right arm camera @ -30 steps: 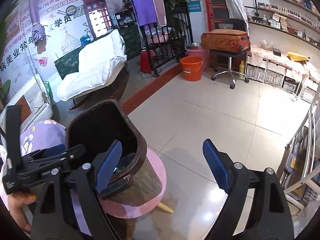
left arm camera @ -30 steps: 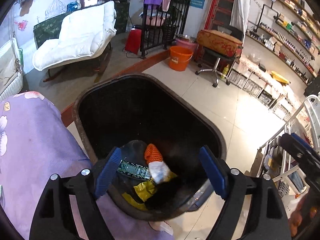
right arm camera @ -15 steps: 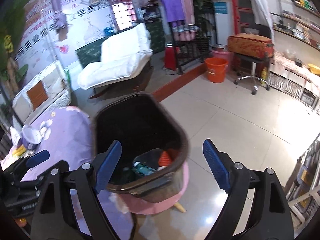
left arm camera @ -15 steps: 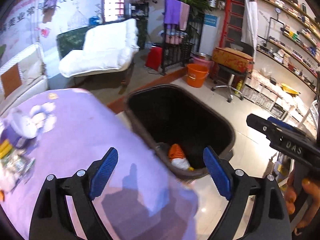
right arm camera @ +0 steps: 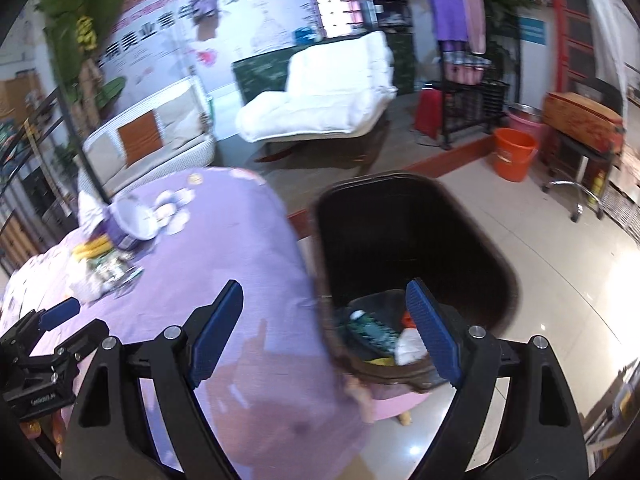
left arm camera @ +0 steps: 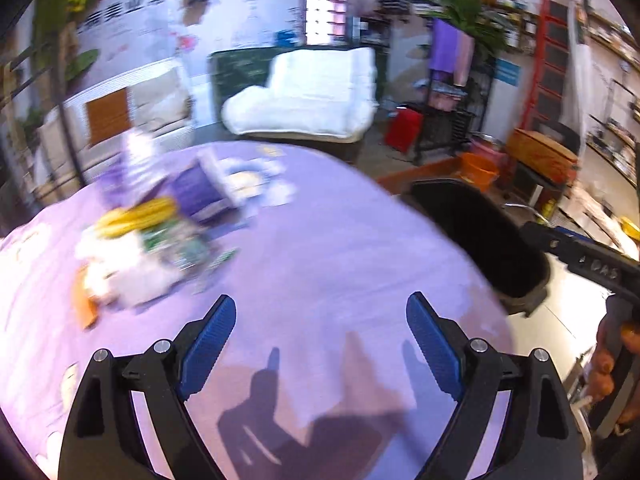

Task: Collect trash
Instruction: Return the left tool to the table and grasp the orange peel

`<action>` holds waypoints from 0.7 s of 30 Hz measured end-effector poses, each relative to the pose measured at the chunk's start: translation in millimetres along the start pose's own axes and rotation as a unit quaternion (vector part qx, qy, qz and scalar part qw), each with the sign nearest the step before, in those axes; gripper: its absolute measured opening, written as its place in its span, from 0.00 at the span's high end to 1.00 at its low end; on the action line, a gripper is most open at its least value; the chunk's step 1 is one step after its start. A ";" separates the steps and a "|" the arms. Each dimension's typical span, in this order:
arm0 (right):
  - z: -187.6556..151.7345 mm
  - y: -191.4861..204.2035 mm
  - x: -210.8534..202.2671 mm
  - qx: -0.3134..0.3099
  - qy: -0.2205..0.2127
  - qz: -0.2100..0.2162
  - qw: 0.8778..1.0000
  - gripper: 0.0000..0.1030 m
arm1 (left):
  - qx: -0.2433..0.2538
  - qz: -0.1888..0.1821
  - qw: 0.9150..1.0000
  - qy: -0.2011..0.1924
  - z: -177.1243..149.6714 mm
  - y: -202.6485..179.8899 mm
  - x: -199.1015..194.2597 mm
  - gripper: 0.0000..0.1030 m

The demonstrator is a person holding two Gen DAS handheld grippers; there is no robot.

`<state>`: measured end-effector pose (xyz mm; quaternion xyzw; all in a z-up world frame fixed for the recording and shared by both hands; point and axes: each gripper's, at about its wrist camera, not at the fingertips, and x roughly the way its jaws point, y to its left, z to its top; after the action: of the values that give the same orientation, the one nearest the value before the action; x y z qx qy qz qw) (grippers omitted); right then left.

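A blurred trash pile [left arm camera: 132,264] lies at the left on the purple tablecloth [left arm camera: 320,240]: a yellow banana peel [left arm camera: 136,212], white tissue, green wrappers and an orange scrap. My left gripper [left arm camera: 320,300] hangs open and empty over bare cloth, right of the pile. The dark trash bin [right arm camera: 400,220] stands beside the table, with a green packet [right arm camera: 372,332], white tissue and something orange at its bottom. My right gripper [right arm camera: 325,286] is open and empty above the table edge and the bin's near rim. The pile [right arm camera: 100,268] also shows far left in the right wrist view.
A purple cup [right arm camera: 128,224] stands behind the pile. The bin rests on a pink stool [right arm camera: 400,400]. Beyond are a white lounge chair [right arm camera: 320,92], an orange bucket [right arm camera: 514,152], a black rack and tiled floor [right arm camera: 560,280]. The right gripper's body [left arm camera: 580,256] crosses the left view's right edge.
Both views have swung left from the bin toward the table. The trash pile has come into the left wrist view. Both grippers stay open and empty.
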<state>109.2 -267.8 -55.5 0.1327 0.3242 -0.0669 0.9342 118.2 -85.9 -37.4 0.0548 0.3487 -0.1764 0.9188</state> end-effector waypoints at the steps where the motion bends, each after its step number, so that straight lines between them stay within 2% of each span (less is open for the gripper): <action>1: 0.2 8.8 1.9 -0.007 0.002 0.008 1.000 0.19 | -0.008 0.010 1.000 0.002 -2.2 10.5 -1.3 0.16; 7: 1.6 55.3 8.7 -0.045 0.013 0.045 0.998 0.19 | -0.062 0.069 0.996 0.018 -20.4 93.9 -13.4 0.18; 11: 0.8 79.3 13.6 -0.062 0.020 0.069 0.995 0.19 | -0.098 0.099 0.990 0.031 -28.1 145.5 -17.6 0.34; 15: -2.4 105.7 18.4 -0.085 0.030 0.088 0.992 0.19 | -0.133 0.101 0.985 0.042 -30.6 187.6 -14.8 0.46; 21: -3.8 129.8 23.6 -0.111 0.039 0.100 0.988 0.19 | -0.181 0.072 0.979 0.063 -26.9 227.9 3.4 0.57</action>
<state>152.7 -143.6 -46.5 0.0623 0.3512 0.0683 0.9317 186.5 131.5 -64.9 -0.0768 0.4268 -0.0403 0.9002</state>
